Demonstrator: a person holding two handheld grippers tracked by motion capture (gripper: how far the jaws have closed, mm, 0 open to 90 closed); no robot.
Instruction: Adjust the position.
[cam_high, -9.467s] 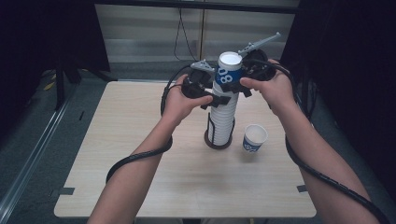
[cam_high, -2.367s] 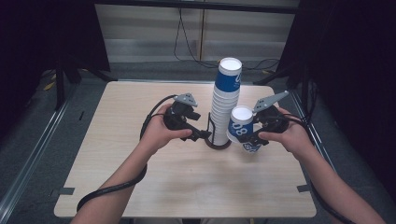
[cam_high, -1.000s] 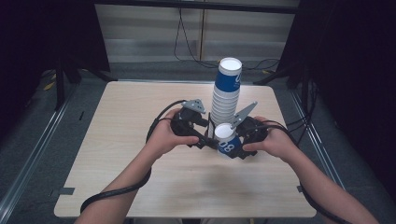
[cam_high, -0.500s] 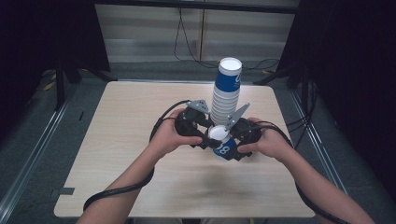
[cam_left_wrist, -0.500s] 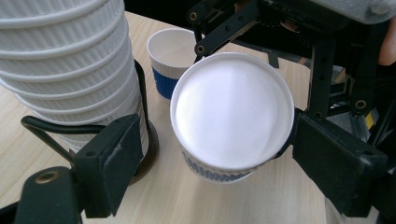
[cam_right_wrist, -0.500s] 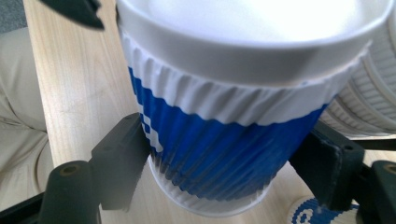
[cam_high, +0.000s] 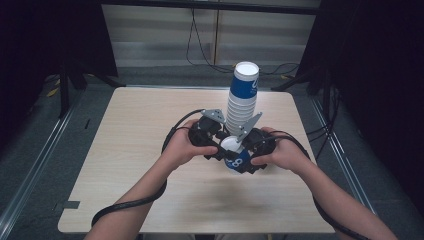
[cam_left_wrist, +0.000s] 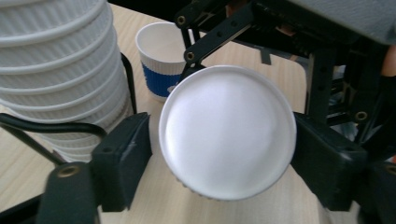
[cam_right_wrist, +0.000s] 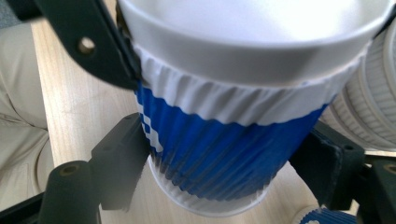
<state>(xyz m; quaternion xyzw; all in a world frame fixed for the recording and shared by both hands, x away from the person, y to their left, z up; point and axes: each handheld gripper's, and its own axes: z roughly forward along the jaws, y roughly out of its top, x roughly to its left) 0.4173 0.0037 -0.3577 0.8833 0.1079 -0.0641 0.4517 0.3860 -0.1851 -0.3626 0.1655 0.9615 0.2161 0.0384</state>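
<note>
**Cup held between two grippers beside the stack**

The right gripper (cam_high: 243, 156) clamped the blue cup (cam_right_wrist: 224, 154) by its ribbed wall, just in front of the cup stack (cam_high: 241, 102), steadying it; the left gripper (cam_left_wrist: 219, 154) closed on its white rim, probably to separate nested cups. Half a second earlier the cup sat slightly farther from the stack.

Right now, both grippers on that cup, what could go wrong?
1. The tall cup stack stands right behind both grippers; a wide hand swing could topple it.
2. The right gripper squeezes the blue cup by its thin ribbed wall; more force may crush it.
3. The left gripper holds the white lid by its rim alone, so it may slip.
</note>
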